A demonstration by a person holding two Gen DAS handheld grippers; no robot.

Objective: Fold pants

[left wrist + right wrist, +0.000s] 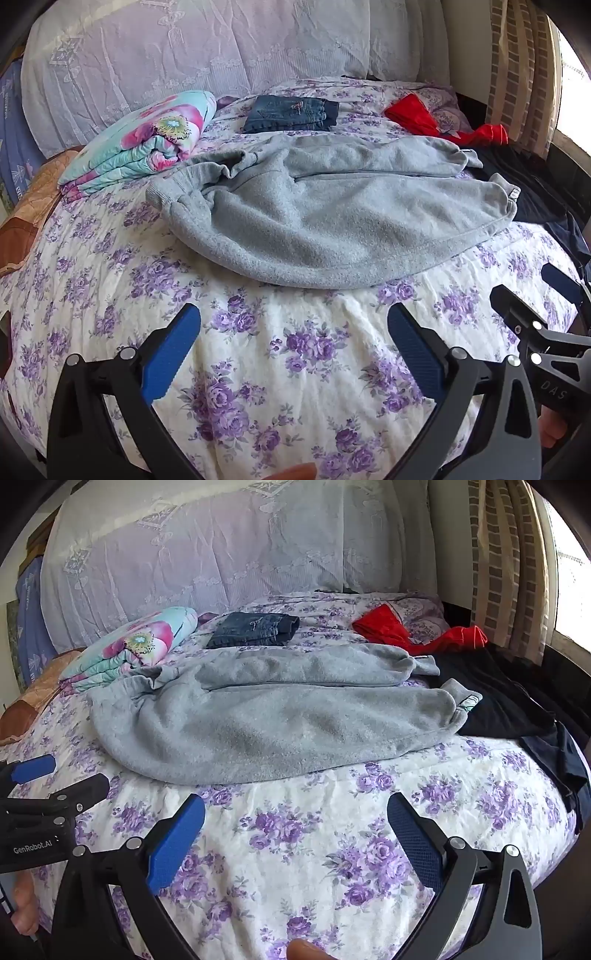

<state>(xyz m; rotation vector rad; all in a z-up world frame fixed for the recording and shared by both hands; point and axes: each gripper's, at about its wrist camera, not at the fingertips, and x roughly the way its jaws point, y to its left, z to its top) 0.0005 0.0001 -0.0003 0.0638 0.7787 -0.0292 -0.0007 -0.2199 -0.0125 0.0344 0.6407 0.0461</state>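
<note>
Lying across the middle of the bed, the grey fleece sweatpants (332,218) are already doubled leg over leg, waistband toward the left edge and cuffs toward the right edge, with their curved lower fold well short of the near edge. Both claws hover apart from the cloth over bare purple-flowered white bedsheet (280,362): the left gripper (293,339) is spread wide and grasps nothing, and the right gripper (295,823) is likewise released and empty, close beside its partner. Several risks seem likely from here. Thick, limp fleece may let a finger pinch only the top leg, so the layers would slide apart when lifted. Near the right edge the cuffs rest against a black garment (495,701) and near a red cloth (417,633), so a careless grasp there could gather the wrong fabric. At the left edge the bunched waistband lies just beside a folded floral quilt in turquoise and pink (144,140), which a sweeping fold could nudge. A folded dark blue denim piece (291,112) sits beyond, toward the far edge, and could be disturbed if the fold carries too far. Uneven lifting by the two claws would probably leave a skewed, wrinkled result.
</note>
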